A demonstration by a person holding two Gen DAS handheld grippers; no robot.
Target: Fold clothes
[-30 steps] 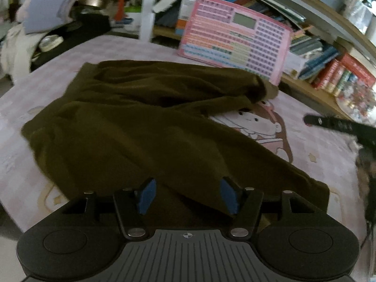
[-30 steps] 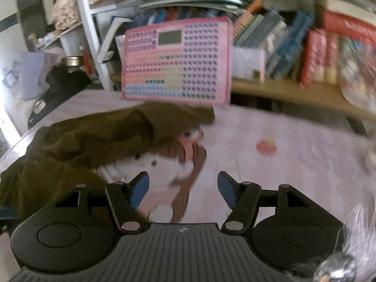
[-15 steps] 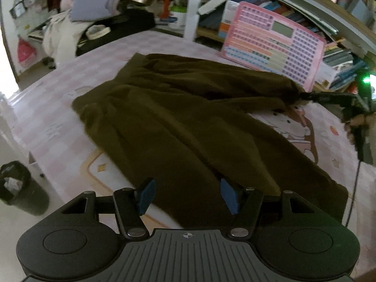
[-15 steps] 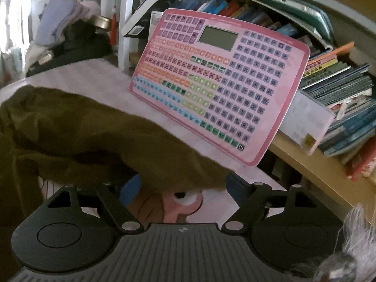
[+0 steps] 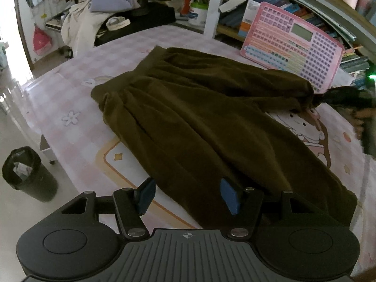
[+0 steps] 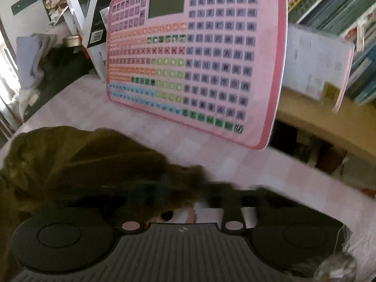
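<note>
Dark olive trousers (image 5: 199, 122) lie spread on a pink cartoon-print bed cover (image 5: 77, 108), waistband at the far left, two legs running toward the right. My left gripper (image 5: 186, 195) is open and empty, hovering above the near leg's edge. My right gripper (image 5: 329, 96) reaches in from the right in the left wrist view and meets the far leg's end (image 5: 303, 94). In the right wrist view the olive fabric (image 6: 98, 164) bunches over the blurred right gripper (image 6: 183, 188); its fingers are hidden by cloth and motion blur.
A pink keyboard toy (image 5: 293, 44) leans against a bookshelf (image 5: 352, 54) behind the bed; it fills the right wrist view (image 6: 195, 54). A black waste bin (image 5: 25, 174) stands on the floor at the left. Piled clothes and a dark bag (image 5: 117, 16) sit at the back left.
My left gripper has pulled back and risen, showing the whole trousers. My right gripper has moved in to the far leg's end, and cloth now covers its fingers.
</note>
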